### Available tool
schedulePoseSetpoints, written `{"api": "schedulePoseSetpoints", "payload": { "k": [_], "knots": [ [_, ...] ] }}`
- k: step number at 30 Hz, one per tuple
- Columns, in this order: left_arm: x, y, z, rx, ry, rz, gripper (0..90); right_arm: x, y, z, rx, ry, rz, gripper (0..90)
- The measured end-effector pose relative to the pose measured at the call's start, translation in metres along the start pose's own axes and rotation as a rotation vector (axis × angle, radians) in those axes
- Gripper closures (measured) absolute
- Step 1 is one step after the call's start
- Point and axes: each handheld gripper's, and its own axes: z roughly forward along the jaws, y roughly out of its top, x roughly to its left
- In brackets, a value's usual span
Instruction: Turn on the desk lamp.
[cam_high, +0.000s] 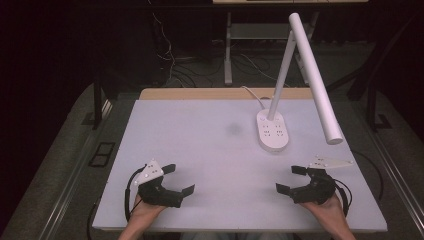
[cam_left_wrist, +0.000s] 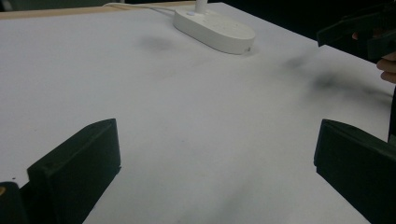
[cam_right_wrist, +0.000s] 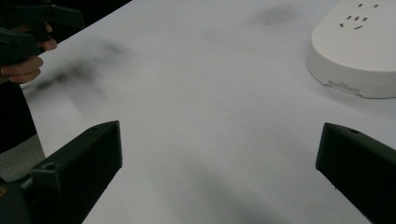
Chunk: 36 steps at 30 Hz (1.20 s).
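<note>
A white desk lamp stands on the white table (cam_high: 200, 150). Its oval base (cam_high: 272, 131) sits right of centre, and its long head (cam_high: 315, 75) slopes down toward the right. Held in a hand near the front left edge, my left gripper (cam_high: 180, 179) is open with nothing between its jaws. My right gripper (cam_high: 289, 179) is open and empty near the front right, a little in front of the base. In the left gripper view the base (cam_left_wrist: 215, 30) lies far ahead of the left gripper (cam_left_wrist: 217, 158). The right gripper view has the base (cam_right_wrist: 359, 46) ahead at the right of the right gripper (cam_right_wrist: 219, 158).
A white cord (cam_high: 252, 95) runs from the lamp base over the table's back edge. The lamp head's low end (cam_high: 334, 137) hangs above the table's right side. Beyond the table are dark floor, cables and a stand's legs (cam_high: 228, 55).
</note>
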Motion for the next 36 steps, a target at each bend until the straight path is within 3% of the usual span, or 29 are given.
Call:
{"api": "schedulePoseSetpoints", "payload": {
  "k": [36],
  "knots": [
    [0.0,0.0,0.001,0.007,-0.017,-0.004,0.0,-0.002,0.01,-0.007,0.042,0.002,0.024,0.1]
  ]
}}
